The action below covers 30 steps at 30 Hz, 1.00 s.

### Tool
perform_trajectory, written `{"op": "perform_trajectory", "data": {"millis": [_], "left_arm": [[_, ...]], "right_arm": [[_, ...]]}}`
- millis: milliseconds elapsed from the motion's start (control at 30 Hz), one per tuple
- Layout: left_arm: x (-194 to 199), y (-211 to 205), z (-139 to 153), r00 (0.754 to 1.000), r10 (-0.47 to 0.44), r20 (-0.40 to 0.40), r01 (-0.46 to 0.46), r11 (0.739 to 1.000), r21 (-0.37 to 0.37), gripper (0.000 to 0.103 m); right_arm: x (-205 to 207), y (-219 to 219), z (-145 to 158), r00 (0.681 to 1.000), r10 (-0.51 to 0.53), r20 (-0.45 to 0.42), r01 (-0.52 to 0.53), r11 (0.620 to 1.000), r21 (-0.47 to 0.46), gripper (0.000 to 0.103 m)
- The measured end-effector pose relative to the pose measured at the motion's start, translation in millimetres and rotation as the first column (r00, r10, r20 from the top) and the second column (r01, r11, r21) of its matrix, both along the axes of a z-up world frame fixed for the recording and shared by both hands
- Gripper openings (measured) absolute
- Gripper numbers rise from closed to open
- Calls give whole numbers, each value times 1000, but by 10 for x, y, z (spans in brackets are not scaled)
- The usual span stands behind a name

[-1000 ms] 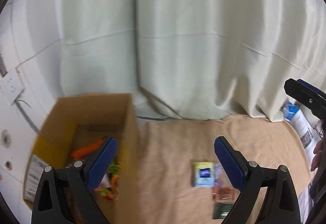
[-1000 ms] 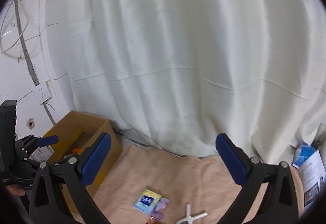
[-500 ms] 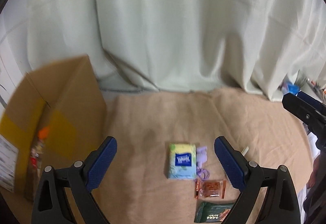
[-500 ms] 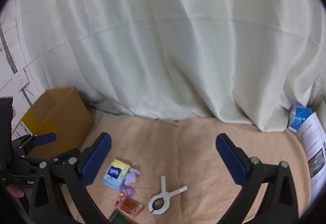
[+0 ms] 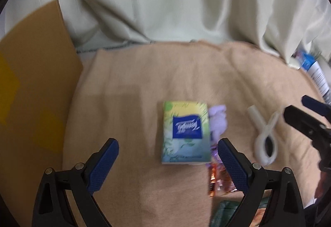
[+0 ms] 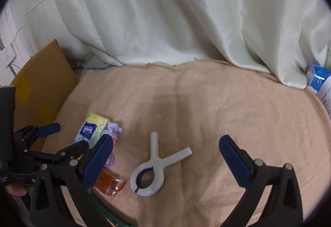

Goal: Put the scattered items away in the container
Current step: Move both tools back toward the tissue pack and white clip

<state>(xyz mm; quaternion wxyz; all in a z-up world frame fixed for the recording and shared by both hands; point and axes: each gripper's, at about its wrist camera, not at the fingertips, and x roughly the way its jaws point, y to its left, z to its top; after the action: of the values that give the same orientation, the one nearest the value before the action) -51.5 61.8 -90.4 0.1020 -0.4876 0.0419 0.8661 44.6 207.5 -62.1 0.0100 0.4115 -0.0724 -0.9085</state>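
Evidently much remains: beside the cardboard box, tissue pack, white clip and wrappers lie loose; both grippers gape wide, empty.

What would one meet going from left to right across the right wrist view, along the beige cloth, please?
Cardboard box → tissue pack → purple trinket → white clip → blue-and-white package at the far right edge.
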Motion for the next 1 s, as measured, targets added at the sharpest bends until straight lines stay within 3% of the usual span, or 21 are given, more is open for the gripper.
{"op": "perform_trajectory", "data": {"millis": [233,367,533,567,633,700,1000], "left_arm": [[-76,25,-209,1000,3,23,-2,1000,-11,97],[-104,-15,-236,1000,20,18,-20,1000,-5,97],[-100,-17,-222,1000,29,4,-29,1000,-1,96],[-99,-8,-218,1000,25,1,-25,1000,2,95],[-88,24,-205,1000,-1,-5,2,1000,19,68],[-63,68,-192,999,-23,-26,23,1000,17,54],[-41,11,-116,999,-12,-47,15,999,51,54]], "right_arm": [[34,-23,-57,1000,8,1,-8,1000,-6,103],[20,-38,-159,1000,19,18,-19,999,28,103],[24,-27,-262,999,26,48,-27,1000,6,103],[25,-38,-272,998,30,50,-31,1000,7,103],[34,-57,-279,998,38,53,-39,999,9,103],[36,-58,-285,998,36,50,-36,999,5,103],[13,-85,-372,995,43,86,-42,999,-16,103]]}}
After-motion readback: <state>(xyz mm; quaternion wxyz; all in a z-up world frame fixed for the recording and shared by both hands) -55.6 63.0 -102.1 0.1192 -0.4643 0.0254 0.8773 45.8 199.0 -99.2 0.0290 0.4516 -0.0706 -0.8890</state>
